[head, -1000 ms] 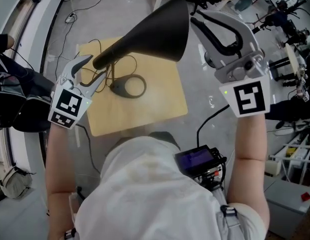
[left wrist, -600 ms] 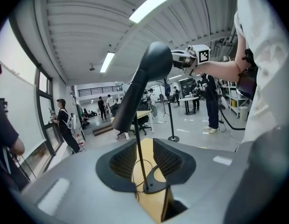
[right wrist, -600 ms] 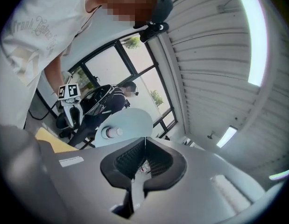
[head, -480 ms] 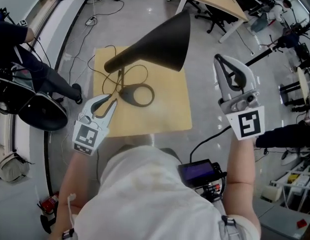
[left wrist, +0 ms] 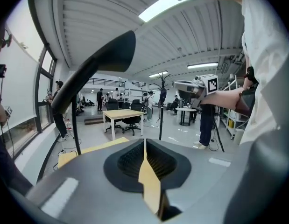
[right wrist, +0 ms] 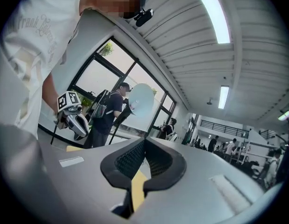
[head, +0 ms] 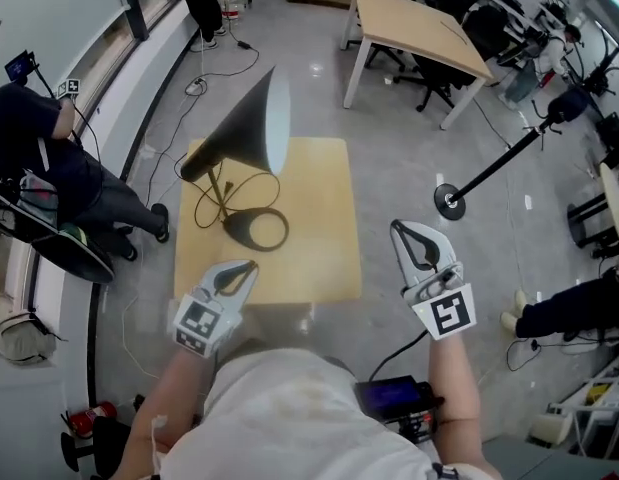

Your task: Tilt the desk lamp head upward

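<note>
As the head view looked down, the desk lamp (head: 239, 133) stood on the small wooden table (head: 319, 218) in the middle left of the frame, and nothing was gripping it. The left gripper (head: 249, 266) hung at the table's lower edge with its fingers pressed together and empty; in its own view the left gripper (left wrist: 144, 141) showed only a thin seam between the pads. The right gripper (head: 402, 230) was empty too, its fingers shut tight, off the table's lower right corner and over the floor.

The relation that mattered was that the lamp head lay straight up the frame from the left gripper, with the ring base (head: 256, 230) and its stem between them. The left was plainly the nearer one; the right stood well apart, out to the side.

The cone's long axis ran from the narrow neck at lower left to the wide mouth at upper right. In the left gripper view the lamp head (left wrist: 102, 62) climbed from low left to high right, wide end uppermost. In the right gripper view the pale inside of the shade (right wrist: 141, 101) faced the camera. By my reading the head was already tipped up. Any further lift would have called for the left fingers to open first and reach up the frame past the base to the neck.
</note>
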The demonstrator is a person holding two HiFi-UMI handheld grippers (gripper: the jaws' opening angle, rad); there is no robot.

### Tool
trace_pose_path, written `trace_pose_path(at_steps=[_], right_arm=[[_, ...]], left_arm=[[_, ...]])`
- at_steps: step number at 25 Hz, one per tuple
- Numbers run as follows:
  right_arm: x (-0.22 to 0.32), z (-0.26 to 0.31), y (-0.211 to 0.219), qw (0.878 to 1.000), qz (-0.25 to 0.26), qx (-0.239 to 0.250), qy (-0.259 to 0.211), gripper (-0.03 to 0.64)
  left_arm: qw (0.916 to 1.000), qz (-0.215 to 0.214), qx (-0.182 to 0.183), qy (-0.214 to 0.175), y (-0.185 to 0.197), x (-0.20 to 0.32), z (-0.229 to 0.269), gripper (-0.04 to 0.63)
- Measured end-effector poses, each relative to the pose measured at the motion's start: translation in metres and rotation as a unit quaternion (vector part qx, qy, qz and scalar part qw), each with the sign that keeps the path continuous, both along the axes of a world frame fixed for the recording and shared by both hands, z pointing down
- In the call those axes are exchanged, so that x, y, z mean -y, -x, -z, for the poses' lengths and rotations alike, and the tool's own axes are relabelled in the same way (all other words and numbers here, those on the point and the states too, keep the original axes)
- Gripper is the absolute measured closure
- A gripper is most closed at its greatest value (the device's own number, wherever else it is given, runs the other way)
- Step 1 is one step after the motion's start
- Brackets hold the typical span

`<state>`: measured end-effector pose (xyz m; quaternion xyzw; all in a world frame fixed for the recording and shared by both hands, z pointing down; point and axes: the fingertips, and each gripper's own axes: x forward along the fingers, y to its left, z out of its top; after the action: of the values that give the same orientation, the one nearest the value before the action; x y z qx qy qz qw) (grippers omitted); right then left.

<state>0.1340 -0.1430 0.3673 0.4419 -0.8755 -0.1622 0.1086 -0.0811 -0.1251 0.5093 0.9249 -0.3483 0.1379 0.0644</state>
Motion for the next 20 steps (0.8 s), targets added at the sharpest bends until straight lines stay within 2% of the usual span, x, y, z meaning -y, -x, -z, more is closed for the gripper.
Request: trace_pose_path(at_steps=[4,8,15,20], right_arm=[[-0.023,-0.034,-0.041,0.998,0.031,0.030,0.047,0.603],[-0.038,-0.083,-0.064,0.988,0.066,0.082,0.116,0.603],[-0.067,-0.140,-0.037,0.962,0.133,0.134,0.199,0.603],[-0.079,-0.143,-0.028,0.947,0.159,0.168,0.224,0.603]], left_arm=[[0.9998,0.013,-0.008,0.011,-0.038,-0.025,0.002,0.580],[0.9990,0.039,-0.004,0.020,-0.058,-0.053,-0.005,0.580],[0.9919,0.111,-0.015,0.059,-0.044,-0.086,-0.017,0.581],[0.9916,0.109,-0.012,0.068,-0.064,-0.090,-0.007,0.581]])
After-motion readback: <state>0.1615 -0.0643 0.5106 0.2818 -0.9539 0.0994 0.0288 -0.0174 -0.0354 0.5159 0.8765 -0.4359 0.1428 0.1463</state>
